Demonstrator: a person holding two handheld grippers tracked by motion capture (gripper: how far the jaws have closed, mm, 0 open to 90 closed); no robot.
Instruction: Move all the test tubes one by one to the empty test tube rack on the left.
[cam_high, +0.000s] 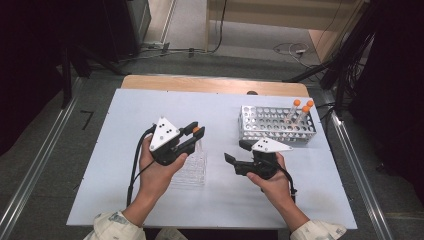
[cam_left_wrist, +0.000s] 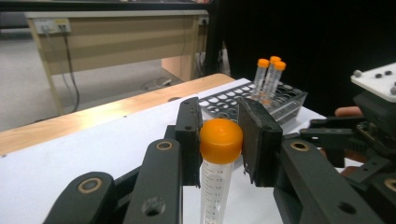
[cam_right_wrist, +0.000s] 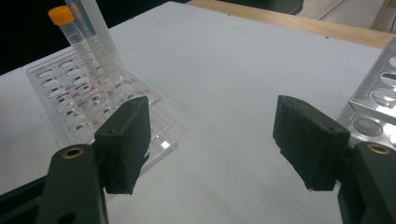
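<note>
Left tool (cam_left_wrist: 219, 140) was closed on an orange-capped tube (cam_left_wrist: 218, 161), its two pads clamped against the cap and the top of the tube from either side. Grip sat high, presumably so the graduated body hung free below for lowering into a hole. Tube's long axis ran near vertical, cap up, lower end pointing down toward the clear rack (cam_high: 192, 167) on the counter (cam_high: 115, 150); in the high view the left tool (cam_high: 192, 132) was above that rack's far edge. Whether the tube's tip had entered a hole could not be told.

Right tool (cam_right_wrist: 219, 140) stood open with nothing between its pads, held low over the bare white sheet between the two racks, likely idle after a handover or a release. From its camera the held tube (cam_right_wrist: 77, 42) rose at a slight tilt over the clear rack (cam_right_wrist: 65, 107).

Metal rack (cam_high: 277, 125) sat at the far right of the counter, well apart from the clear one, with three more capped tubes (cam_high: 301, 111) standing together at its far corner, caps up.
</note>
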